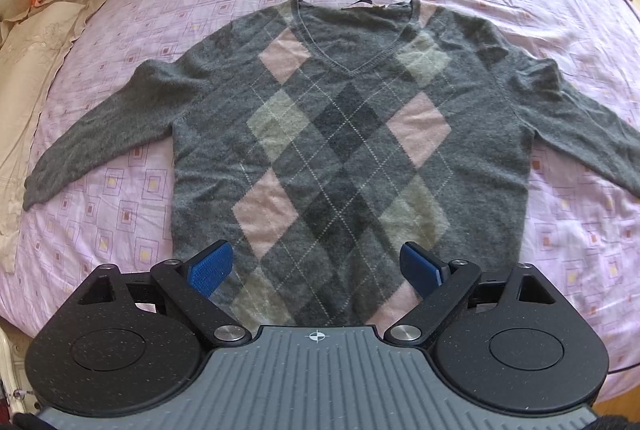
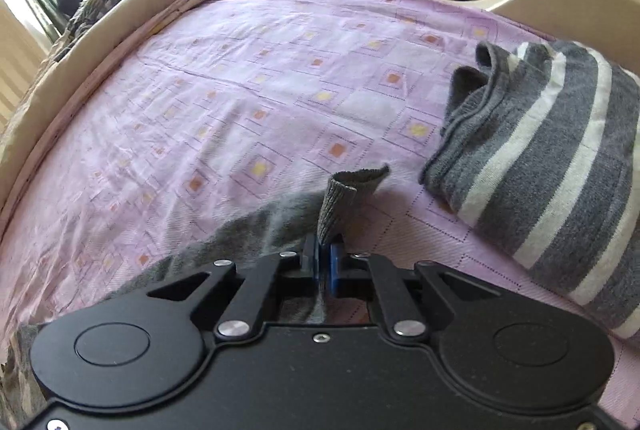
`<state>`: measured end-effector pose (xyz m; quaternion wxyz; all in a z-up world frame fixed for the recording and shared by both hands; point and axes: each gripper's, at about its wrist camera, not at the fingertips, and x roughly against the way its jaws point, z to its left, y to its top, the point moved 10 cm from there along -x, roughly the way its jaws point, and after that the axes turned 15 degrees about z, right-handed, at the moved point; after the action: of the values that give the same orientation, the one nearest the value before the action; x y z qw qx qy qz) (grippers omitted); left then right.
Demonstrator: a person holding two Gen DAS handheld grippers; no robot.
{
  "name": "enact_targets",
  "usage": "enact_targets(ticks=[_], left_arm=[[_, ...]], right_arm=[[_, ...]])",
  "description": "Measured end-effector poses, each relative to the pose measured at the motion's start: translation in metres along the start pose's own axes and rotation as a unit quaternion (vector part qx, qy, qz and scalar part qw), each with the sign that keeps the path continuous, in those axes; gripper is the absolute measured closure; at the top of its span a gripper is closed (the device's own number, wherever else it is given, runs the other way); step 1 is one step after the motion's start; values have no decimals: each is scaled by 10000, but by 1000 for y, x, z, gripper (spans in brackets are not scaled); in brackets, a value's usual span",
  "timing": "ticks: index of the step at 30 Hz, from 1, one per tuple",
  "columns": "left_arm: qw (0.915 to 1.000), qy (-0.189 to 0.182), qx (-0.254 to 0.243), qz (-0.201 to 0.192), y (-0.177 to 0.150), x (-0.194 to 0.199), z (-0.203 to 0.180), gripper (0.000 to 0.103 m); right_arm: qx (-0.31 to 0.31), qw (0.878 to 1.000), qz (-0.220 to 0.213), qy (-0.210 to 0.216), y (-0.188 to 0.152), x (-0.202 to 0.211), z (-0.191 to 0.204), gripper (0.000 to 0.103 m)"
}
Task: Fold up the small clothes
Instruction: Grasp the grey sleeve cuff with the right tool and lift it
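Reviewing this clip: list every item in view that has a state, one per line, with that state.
Argyle sweater: spread flat, front up, sleeves out, unfolded.
Sleeve cuff: pinched and lifted off the sheet.
Striped garment: already folded, lying on the bedsheet.
Left gripper: open, above the sweater hem, holding nothing.
Right gripper: shut on the cuff.

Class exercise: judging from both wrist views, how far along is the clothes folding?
Done: a striped garment lies folded on the bed. In hand: the right gripper pinches a grey sleeve cuff. Left: the argyle sweater lies flat, unfolded, under the open left gripper.
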<state>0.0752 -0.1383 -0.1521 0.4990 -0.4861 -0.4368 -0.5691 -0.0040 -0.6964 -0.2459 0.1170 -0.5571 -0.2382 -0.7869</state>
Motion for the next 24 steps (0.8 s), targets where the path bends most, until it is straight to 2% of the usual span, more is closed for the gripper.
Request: enact_targets(ticks=[5,11,17,24], left_arm=[[9994,-158,-266,-147,3,-8,18,12],[9980,-350,-455,-273,10,-18,60,12],[9985,-355,-267,-304,15,-32,125,12],[9996,-193,131,-170,13,-54,205,12]], right_arm=[[699,9966,-256,340,-12,46,68,91],[1698,9798,-468,948,-52,104,199,91],[2673,9487,-297,1665,-126,120,348,91],[3715,9021,312,2173,-247,76,485,91]])
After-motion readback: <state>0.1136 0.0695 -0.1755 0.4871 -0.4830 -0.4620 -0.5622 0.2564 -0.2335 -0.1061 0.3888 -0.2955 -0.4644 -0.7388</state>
